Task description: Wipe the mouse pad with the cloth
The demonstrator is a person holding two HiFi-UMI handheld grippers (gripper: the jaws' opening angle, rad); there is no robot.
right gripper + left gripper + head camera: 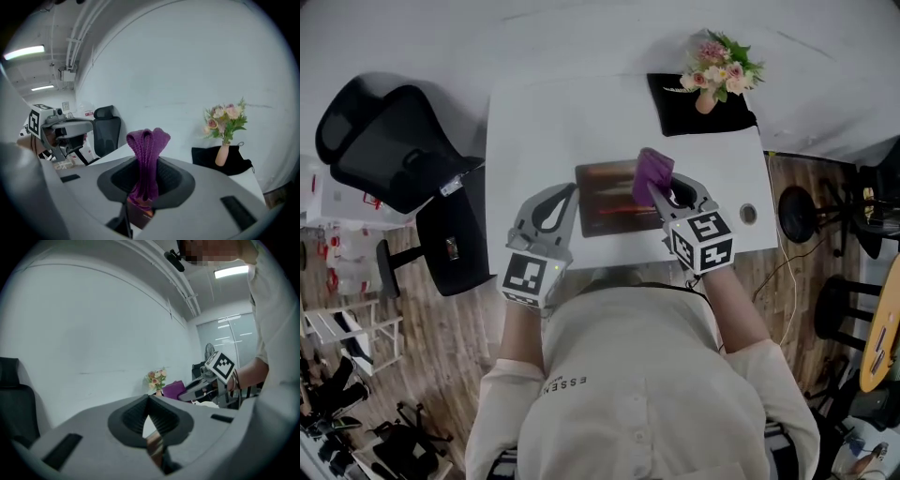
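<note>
A dark mouse pad (607, 199) with a reddish print lies in the middle of the white table (534, 122). My right gripper (657, 190) is shut on a purple cloth (652, 172), which stands up in a bunched fold over the pad's right edge. In the right gripper view the cloth (147, 154) rises between the jaws of the right gripper (147, 174). My left gripper (573, 190) hovers at the pad's left edge. Its jaws meet at the tips with nothing between them, as the left gripper view shows (149, 398).
A vase of flowers (718, 67) stands on a black cloth (680, 117) at the table's far right corner. A cable hole (748, 214) sits near the right edge. A black office chair (389, 150) stands left of the table and a stool (795, 212) right of it.
</note>
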